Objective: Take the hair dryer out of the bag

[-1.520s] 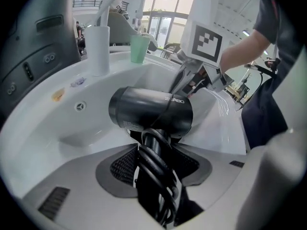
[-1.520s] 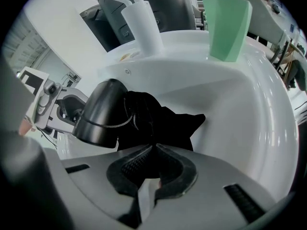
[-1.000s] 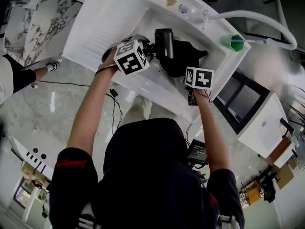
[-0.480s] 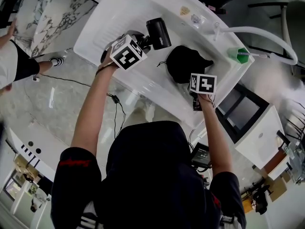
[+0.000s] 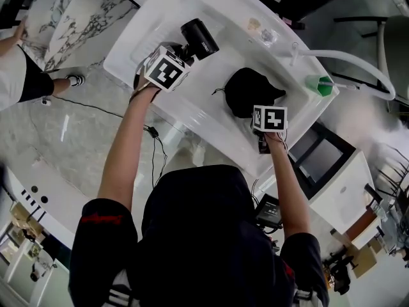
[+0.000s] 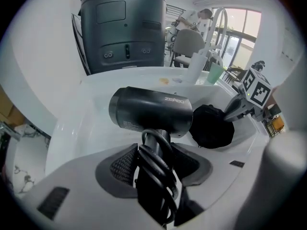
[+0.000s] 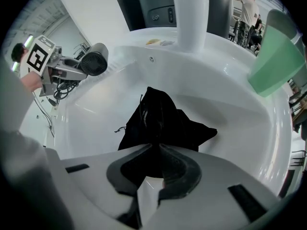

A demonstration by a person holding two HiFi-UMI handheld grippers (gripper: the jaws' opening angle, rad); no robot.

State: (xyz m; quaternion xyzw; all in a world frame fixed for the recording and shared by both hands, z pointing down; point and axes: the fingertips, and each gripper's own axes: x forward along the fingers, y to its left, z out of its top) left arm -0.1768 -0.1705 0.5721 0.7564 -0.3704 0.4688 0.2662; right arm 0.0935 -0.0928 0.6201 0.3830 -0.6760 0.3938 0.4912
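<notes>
The left tool [image 6: 156,164] grips the hair dryer [image 6: 151,111] by its handle. The right tool [image 7: 156,164] pinches the black bag [image 7: 160,121] in the sink [image 7: 230,104].

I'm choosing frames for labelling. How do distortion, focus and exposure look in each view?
Head view: strong wide-angle bend curves the white sink; the hair dryer is sharp. Left gripper view: fisheye with dark corners, the dryer's handle close up slightly soft. Right gripper view: the black bag shows little detail; the green cup at the edge is blurred.

Head view steeply down on the basin [image 5: 220,47]; gripper views close along their jaws, bag [image 5: 248,92] in all three
</notes>
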